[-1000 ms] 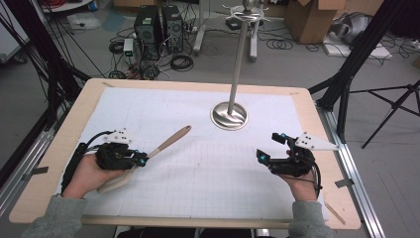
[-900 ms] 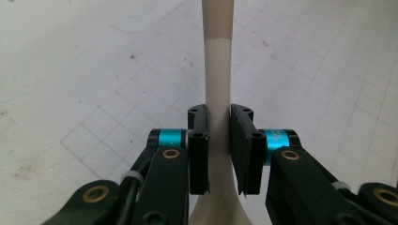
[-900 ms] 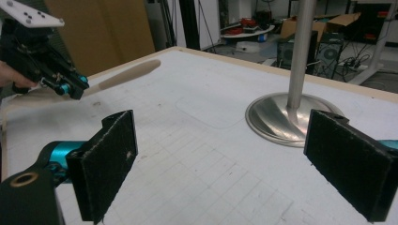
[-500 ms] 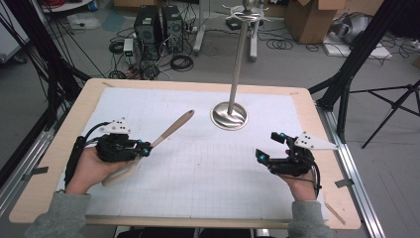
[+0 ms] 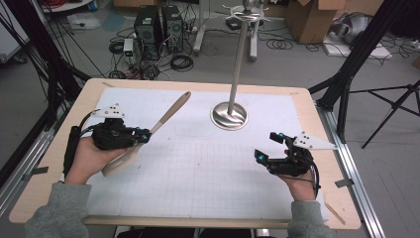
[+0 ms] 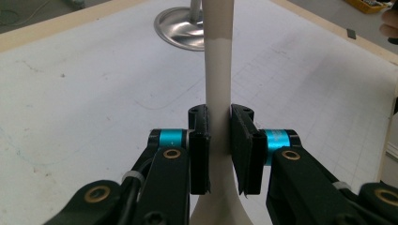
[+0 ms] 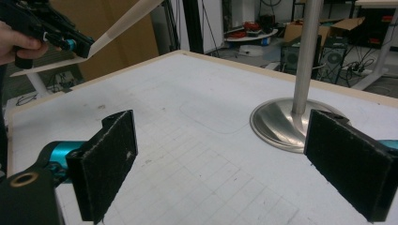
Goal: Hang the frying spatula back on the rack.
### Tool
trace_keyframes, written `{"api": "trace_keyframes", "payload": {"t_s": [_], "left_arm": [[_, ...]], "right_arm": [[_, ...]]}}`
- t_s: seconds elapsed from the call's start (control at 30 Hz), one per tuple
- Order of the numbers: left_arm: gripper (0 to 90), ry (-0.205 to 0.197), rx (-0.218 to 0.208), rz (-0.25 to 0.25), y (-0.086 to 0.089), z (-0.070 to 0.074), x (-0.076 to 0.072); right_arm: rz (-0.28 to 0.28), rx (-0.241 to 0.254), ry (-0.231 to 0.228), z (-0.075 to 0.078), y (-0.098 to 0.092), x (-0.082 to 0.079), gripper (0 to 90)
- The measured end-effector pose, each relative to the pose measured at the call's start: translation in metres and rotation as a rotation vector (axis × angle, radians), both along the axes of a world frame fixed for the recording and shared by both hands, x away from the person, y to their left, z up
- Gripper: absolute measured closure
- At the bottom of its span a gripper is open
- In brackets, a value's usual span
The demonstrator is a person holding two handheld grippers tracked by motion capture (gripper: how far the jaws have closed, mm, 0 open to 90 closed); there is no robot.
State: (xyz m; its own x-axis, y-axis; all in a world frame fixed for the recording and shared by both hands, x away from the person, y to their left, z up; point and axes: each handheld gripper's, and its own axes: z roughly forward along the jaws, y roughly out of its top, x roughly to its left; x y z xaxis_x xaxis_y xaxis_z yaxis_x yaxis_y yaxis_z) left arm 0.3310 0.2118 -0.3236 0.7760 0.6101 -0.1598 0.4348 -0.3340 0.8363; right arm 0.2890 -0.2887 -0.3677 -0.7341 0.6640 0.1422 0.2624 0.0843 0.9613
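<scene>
Wooden spatula (image 5: 157,123): long, flat, pale; likely light and stiff, smooth enough to twist in grip. Held off table (image 5: 198,168), tilted up toward metal stand (image 5: 229,115), blade end low near left hand. Left tongs (image 6: 219,147) clamped on narrow handle just above flare to blade; probably good spot, though long handle may lever. Right tongs (image 7: 234,154) spread wide, holding nothing, low over table near stand.

Black tongs (image 5: 143,135), cyan knuckles, brass screws, grey three-cornered plates, black cables, grey sleeves (image 5: 60,213)
</scene>
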Motion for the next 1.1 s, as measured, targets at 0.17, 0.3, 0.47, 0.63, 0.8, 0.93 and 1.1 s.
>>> {"api": "trace_keyframes", "payload": {"t_s": [0.17,0.3,0.47,0.63,0.8,0.93,1.1], "left_arm": [[77.6,-0.018,0.014,-0.003,-0.006,0.007,0.002],[77.7,-0.014,0.006,0.003,-0.008,0.012,0.005],[77.7,-0.014,0.000,0.001,-0.012,0.020,0.007],[77.6,-0.022,-0.002,0.002,-0.018,0.027,0.010],[77.7,-0.037,-0.011,0.006,-0.021,0.038,0.015],[77.6,-0.058,-0.022,0.005,-0.024,0.047,0.019],[77.7,-0.091,-0.035,-0.006,-0.028,0.056,0.024]], "right_arm": [[0.005,0.000,-0.001,0.000,0.001,0.000,8.6],[0.007,0.004,-0.007,0.000,0.001,0.000,8.6],[0.014,0.003,-0.012,0.000,0.003,0.000,8.6],[0.024,0.002,-0.005,0.000,0.007,-0.001,8.6],[0.025,0.004,-0.010,0.000,0.007,-0.001,8.6],[0.025,0.009,-0.011,0.001,0.006,-0.001,8.6],[0.029,0.011,-0.013,0.001,0.007,-0.001,8.6]]}}
